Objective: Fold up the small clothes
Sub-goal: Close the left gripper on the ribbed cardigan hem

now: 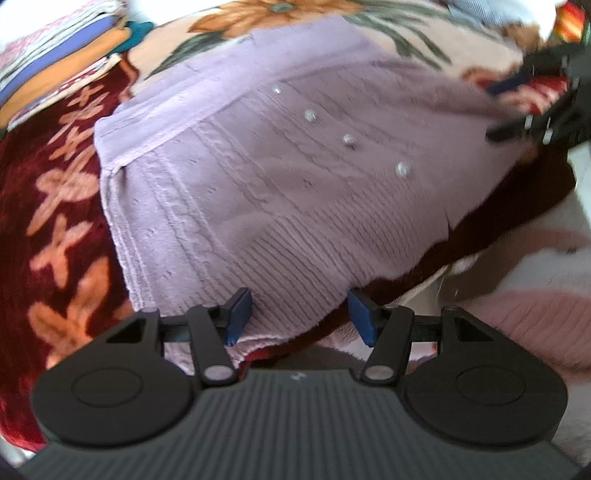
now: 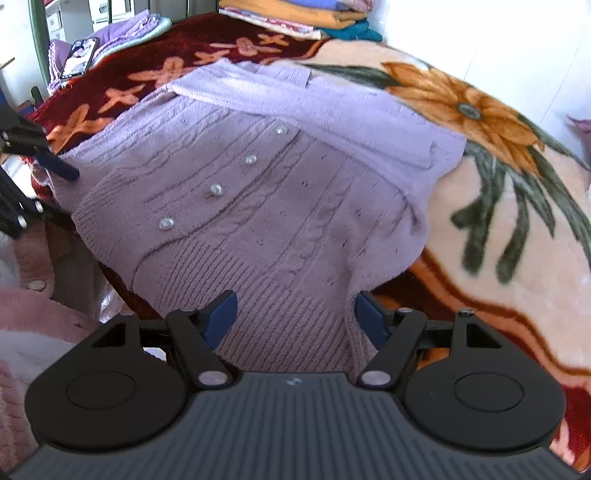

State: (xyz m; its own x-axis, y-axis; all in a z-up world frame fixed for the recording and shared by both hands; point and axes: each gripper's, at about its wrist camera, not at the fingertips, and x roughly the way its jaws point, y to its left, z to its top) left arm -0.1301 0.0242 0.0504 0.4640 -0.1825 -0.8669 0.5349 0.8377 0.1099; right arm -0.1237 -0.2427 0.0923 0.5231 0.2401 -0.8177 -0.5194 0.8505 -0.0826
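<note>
A lilac knit cardigan [image 1: 280, 177] with pearl buttons lies flat on a floral blanket [image 1: 55, 221], its sleeves folded across the chest [image 2: 314, 110]. My left gripper [image 1: 301, 314] is open at one corner of the ribbed hem. The cloth lies between its blue pads [image 1: 240, 314], which stand apart from it. My right gripper [image 2: 295, 317] is open over the other hem corner [image 2: 288, 325], with knit between its spread pads. Each gripper shows at the edge of the other's view: the right gripper [image 1: 513, 107] at the cardigan's side, the left gripper [image 2: 55, 166] likewise, both with fingers apart.
A stack of folded clothes [image 2: 295, 18] sits at the far end of the bed, also seen as the stack [image 1: 55, 62]. A phone [image 2: 79, 55] lies at the far left. A pink knit garment [image 2: 37, 314] lies beside the bed's near edge. The blanket's orange flower [image 2: 469, 107] is on the right.
</note>
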